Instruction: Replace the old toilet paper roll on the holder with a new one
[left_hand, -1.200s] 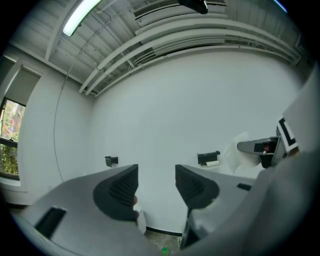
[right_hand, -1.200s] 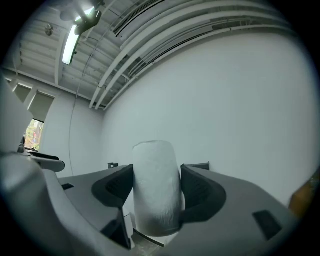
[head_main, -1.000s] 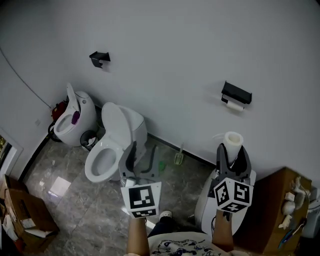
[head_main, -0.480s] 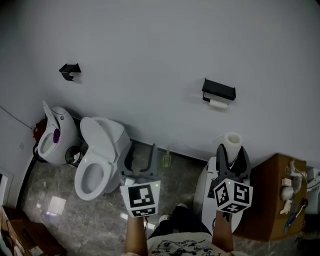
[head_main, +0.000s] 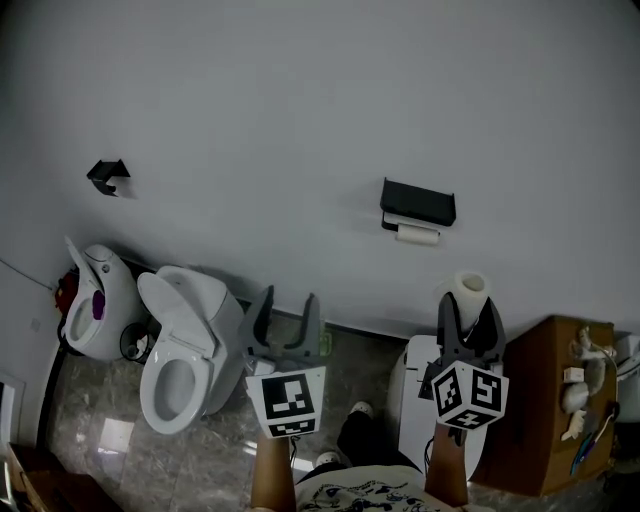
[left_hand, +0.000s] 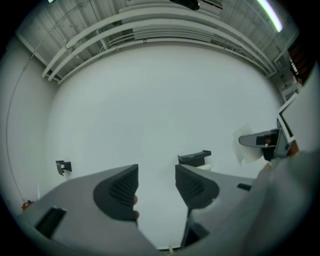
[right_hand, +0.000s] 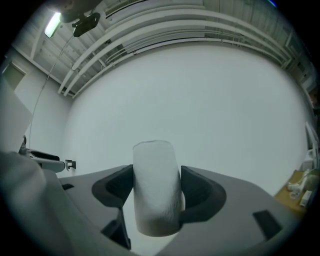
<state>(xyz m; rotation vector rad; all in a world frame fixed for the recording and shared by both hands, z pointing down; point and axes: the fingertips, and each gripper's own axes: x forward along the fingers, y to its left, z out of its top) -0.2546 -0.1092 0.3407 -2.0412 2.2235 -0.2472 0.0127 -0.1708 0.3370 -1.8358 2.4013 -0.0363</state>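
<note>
A black paper holder (head_main: 418, 203) is fixed to the white wall, with the old, thin roll (head_main: 417, 235) hanging under it. In the left gripper view the holder (left_hand: 195, 158) shows just beyond my jaws. My right gripper (head_main: 468, 311) is shut on a new white toilet paper roll (head_main: 469, 290), held upright below and to the right of the holder. The roll (right_hand: 156, 187) fills the gap between the right jaws. My left gripper (head_main: 283, 315) hangs open and holds nothing, lower left of the holder.
A second black holder (head_main: 106, 175) sits on the wall at far left. Below stand a toilet with raised lid (head_main: 175, 345), another toilet (head_main: 88, 305) at left and a white one (head_main: 415, 400) beneath my right arm. A brown cabinet (head_main: 545, 405) stands at right.
The view has swung right and up: the holder, toilets and cabinet have slid left and down in the picture. Both grippers keep their places, the right still holding the roll.
</note>
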